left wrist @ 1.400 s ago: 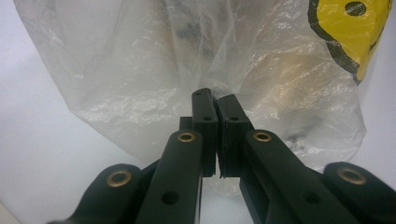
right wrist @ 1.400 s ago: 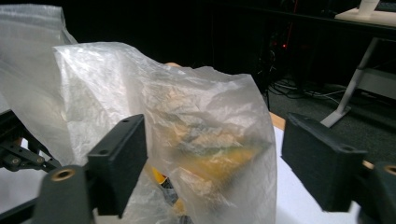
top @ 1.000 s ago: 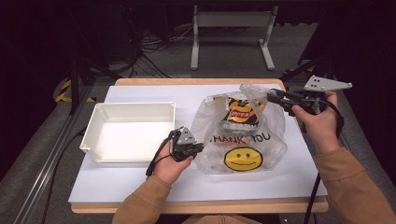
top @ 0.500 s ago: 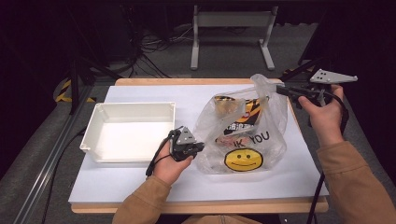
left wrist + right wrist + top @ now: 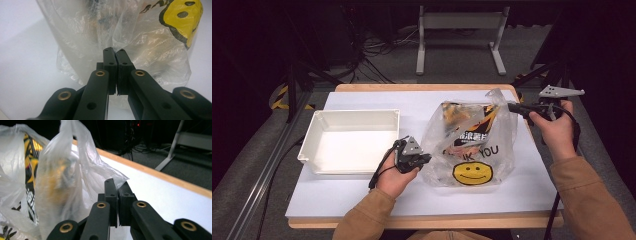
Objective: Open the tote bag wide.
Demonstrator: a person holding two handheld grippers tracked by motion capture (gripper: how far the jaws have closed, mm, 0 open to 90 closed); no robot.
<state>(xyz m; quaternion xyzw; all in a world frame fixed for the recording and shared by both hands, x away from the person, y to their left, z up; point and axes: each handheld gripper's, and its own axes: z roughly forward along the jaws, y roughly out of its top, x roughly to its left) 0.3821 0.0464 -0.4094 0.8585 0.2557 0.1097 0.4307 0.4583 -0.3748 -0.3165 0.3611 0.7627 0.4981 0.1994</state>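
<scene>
A clear plastic bag (image 5: 472,172) printed with THANK YOU and a yellow smiley lies on the white table top. Inside it is a yellow, black and red snack packet (image 5: 464,125). My left gripper (image 5: 428,159) is shut on the bag's near left edge, and the film (image 5: 140,37) bunches at its tips (image 5: 115,51). My right gripper (image 5: 512,106) is shut on the bag's upper right handle. The handle's film (image 5: 82,157) rises from the closed tips (image 5: 116,183), and the packet (image 5: 30,170) shows through the bag to the left.
An empty white tray (image 5: 312,135) sits left of the bag, close to my left hand. The table's wooden edge (image 5: 175,181) runs just beyond the right gripper. A metal stand (image 5: 459,20) and cables lie on the floor behind the table.
The right gripper has drifted right and then lower with the handle, stretching the bag's mouth wider toward the right. The packet inside has tilted. The left hand has stayed put.
</scene>
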